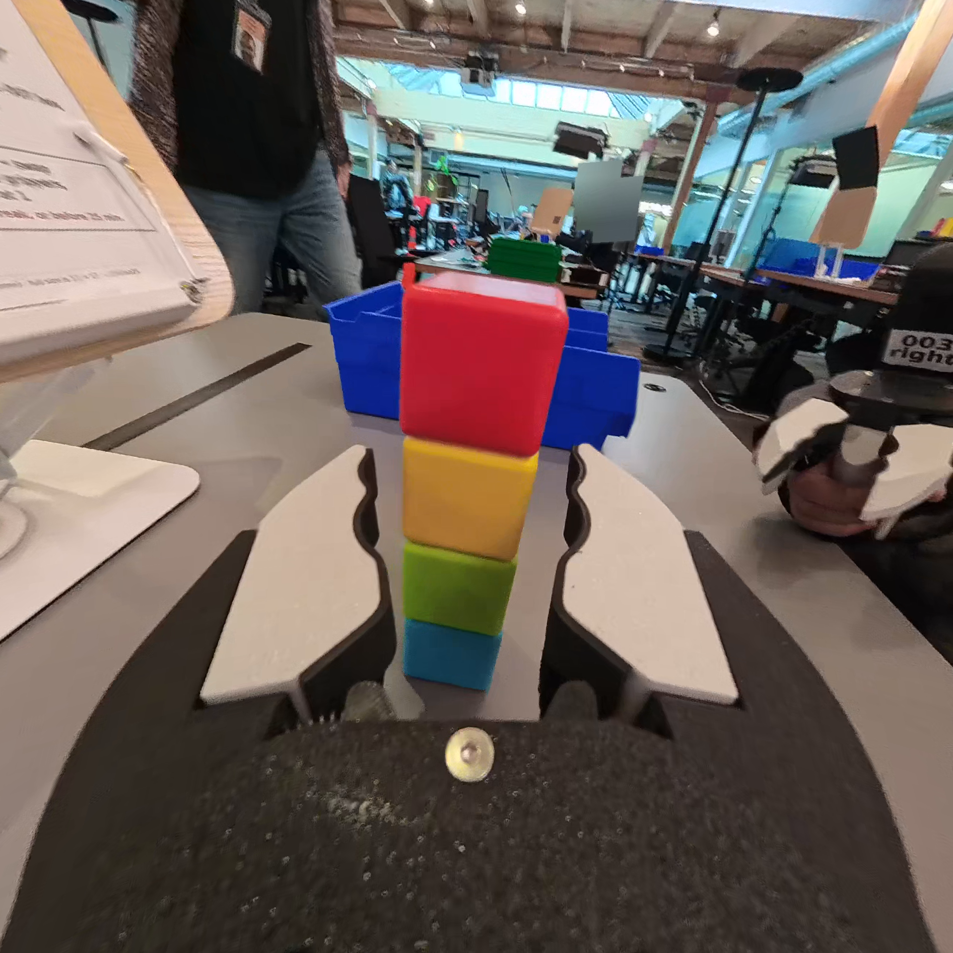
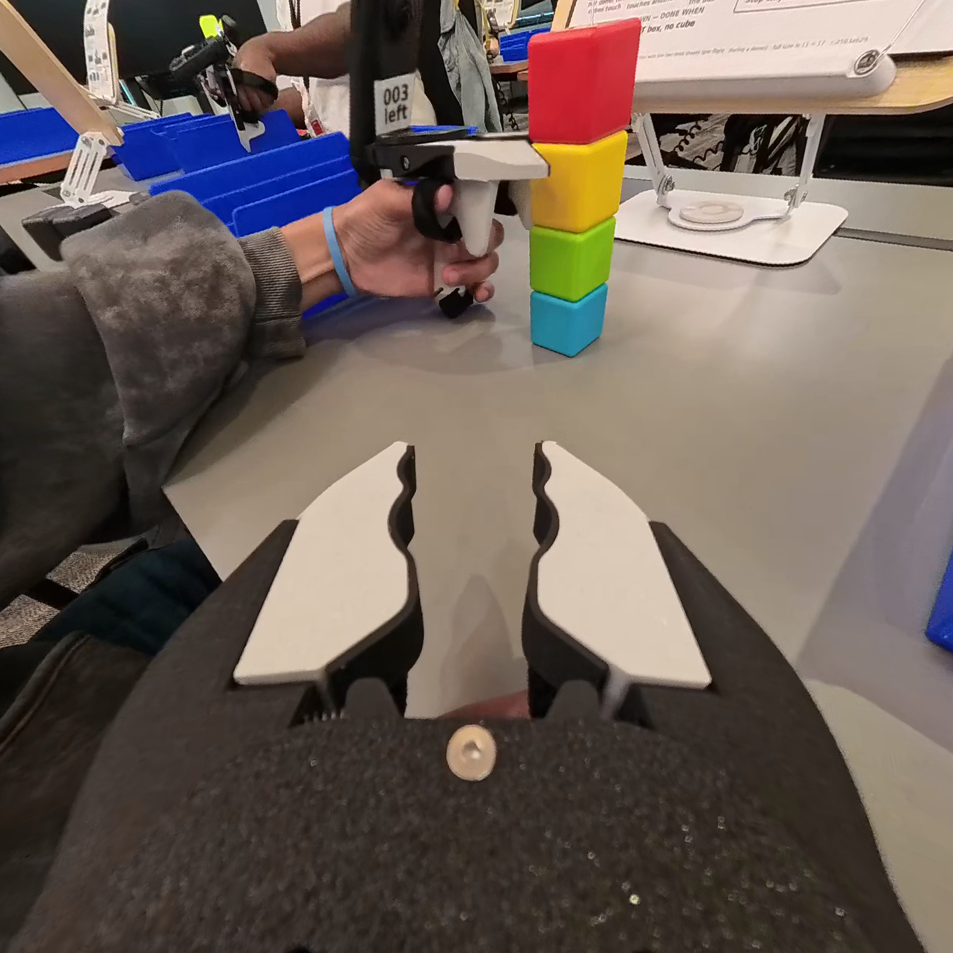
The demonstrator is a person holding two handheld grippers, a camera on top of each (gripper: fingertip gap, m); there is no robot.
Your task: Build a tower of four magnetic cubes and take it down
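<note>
- Standing on the grey bench (image 2: pixel 670 438) is a four-cube tower: blue cube (image 2: pixel 567 322) at the bottom, then green cube (image 2: pixel 570 258), yellow cube (image 2: pixel 577 180) and red cube (image 2: pixel 582 82) on top.
- The left gripper (image 1: pixel 472 464) is held at the tower, jaws wide apart to either side of the yellow cube, with gaps visible on both sides.
- The right gripper (image 2: pixel 474 454) is kept well apart from the tower, jaws parted and holding nothing.
- Blue bins (image 1: pixel 588 392) are seen behind the tower.

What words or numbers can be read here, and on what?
Writing is not copied out; this is where it stands.
White tag on the left gripper: short label.
White tag on the right gripper: likewise.
White propped-up sheet: printed lines, mostly blurred.
Badge on a standing person: too small.
Cube tower: none.
</note>
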